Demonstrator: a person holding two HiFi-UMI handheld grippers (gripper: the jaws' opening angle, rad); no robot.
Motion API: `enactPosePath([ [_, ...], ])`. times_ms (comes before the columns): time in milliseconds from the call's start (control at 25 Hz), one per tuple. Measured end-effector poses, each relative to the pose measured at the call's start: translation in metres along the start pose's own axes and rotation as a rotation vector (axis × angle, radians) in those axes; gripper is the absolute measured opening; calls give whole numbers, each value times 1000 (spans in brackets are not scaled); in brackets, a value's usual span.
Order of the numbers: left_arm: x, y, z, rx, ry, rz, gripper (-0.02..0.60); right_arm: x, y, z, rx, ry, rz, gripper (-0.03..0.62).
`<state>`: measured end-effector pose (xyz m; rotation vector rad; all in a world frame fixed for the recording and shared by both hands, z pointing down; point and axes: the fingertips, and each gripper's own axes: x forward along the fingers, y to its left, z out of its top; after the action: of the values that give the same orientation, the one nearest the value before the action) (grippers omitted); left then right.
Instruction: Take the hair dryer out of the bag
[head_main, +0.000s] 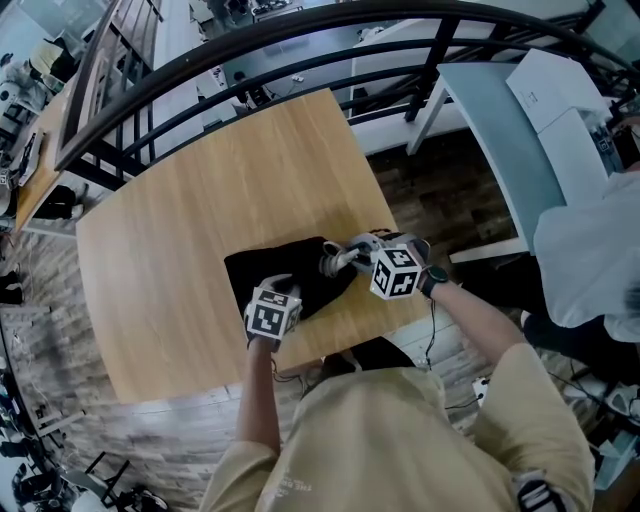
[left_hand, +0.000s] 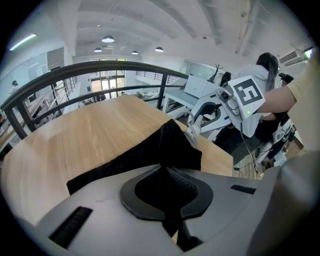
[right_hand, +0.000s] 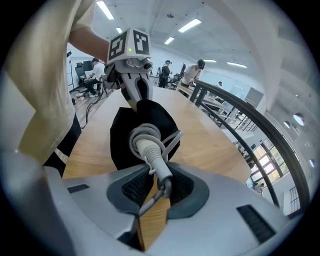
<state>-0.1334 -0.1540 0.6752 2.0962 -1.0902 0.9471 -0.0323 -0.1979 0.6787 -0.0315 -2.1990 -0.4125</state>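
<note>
A black bag (head_main: 295, 268) lies on the wooden table (head_main: 190, 220) near its front edge. My left gripper (head_main: 283, 288) is shut on the bag's near cloth, which rises in a fold (left_hand: 167, 145) between its jaws (left_hand: 168, 197). My right gripper (head_main: 352, 256) is shut on the hair dryer's grey cord (right_hand: 149, 146), at the ribbed sleeve, with coiled loops of cord (head_main: 338, 258) lifted just outside the bag's right end. The dryer's body is hidden, and whether it lies inside the bag (right_hand: 131, 131) I cannot tell. The left gripper (right_hand: 135, 95) shows beyond the bag in the right gripper view.
A black curved railing (head_main: 300, 35) runs behind the table. A grey-blue table with white boxes (head_main: 545, 95) stands at the right, and a person in white (head_main: 590, 250) sits beside it. Cables hang below the table's front edge (head_main: 430, 345).
</note>
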Motion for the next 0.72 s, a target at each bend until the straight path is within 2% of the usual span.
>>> enactPosePath([
  [480, 1, 7, -7, -38, 9, 10, 20, -65, -5, -41, 114, 17, -97, 72],
  [720, 3, 0, -6, -33, 8, 1, 20, -91, 3, -42, 134, -2, -124, 72],
])
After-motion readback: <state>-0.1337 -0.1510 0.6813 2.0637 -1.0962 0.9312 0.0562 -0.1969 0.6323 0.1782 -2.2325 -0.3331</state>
